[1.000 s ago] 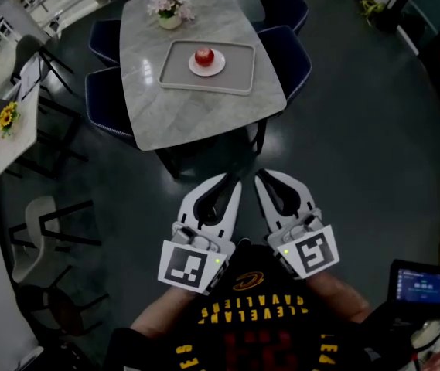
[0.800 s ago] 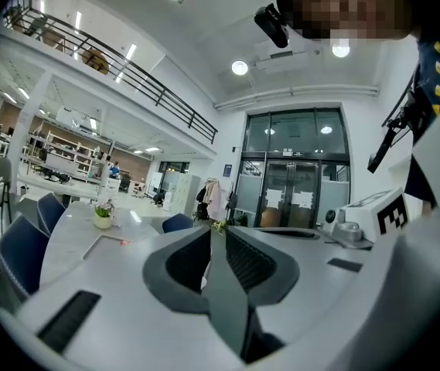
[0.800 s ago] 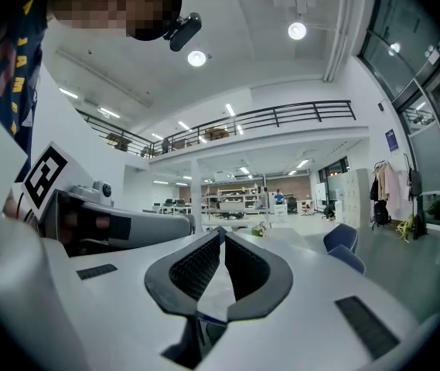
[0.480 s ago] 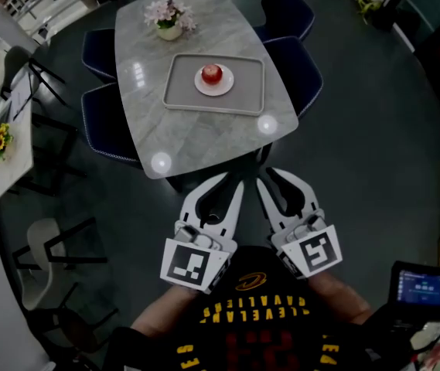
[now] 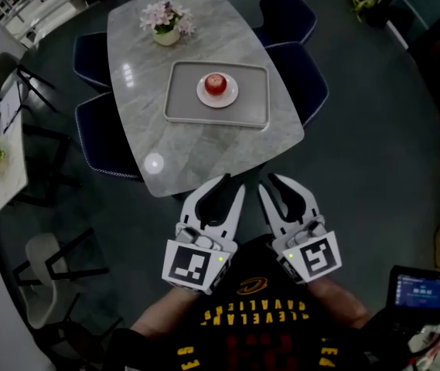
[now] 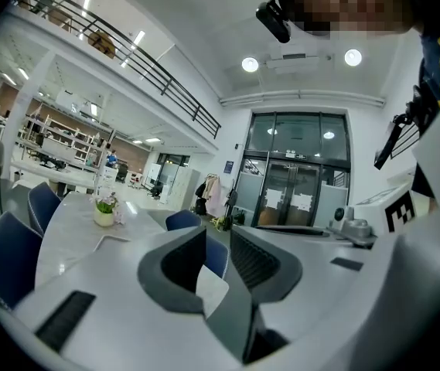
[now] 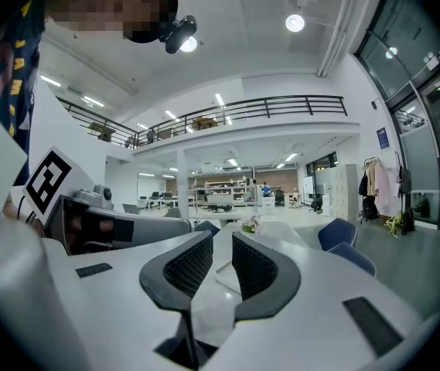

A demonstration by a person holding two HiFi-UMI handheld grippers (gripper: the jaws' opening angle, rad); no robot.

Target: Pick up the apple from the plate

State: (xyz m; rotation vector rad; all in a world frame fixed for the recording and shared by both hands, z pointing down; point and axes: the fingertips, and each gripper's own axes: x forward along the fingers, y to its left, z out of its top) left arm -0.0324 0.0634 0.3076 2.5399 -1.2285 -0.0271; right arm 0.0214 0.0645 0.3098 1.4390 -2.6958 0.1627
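Apple (image 5: 216,83) sat on its white plate (image 5: 204,96), inside the grey tray (image 5: 181,108) on the marble desk (image 5: 204,147), well ahead of me. My left tongs (image 5: 230,182) and right tongs (image 5: 270,179) hovered side by side at the desk's near edge, each narrowly parted, nothing between the jaws. Flowers (image 5: 165,18) stood beyond the tray.

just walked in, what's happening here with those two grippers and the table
A person stands just short of a marble table, holding a gripper in each hand. The left gripper and the right gripper are both open and empty, pointing toward the table's near edge. The red apple sits untouched on a white plate, which rests on a grey tray on the table. Nothing has been picked up yet.
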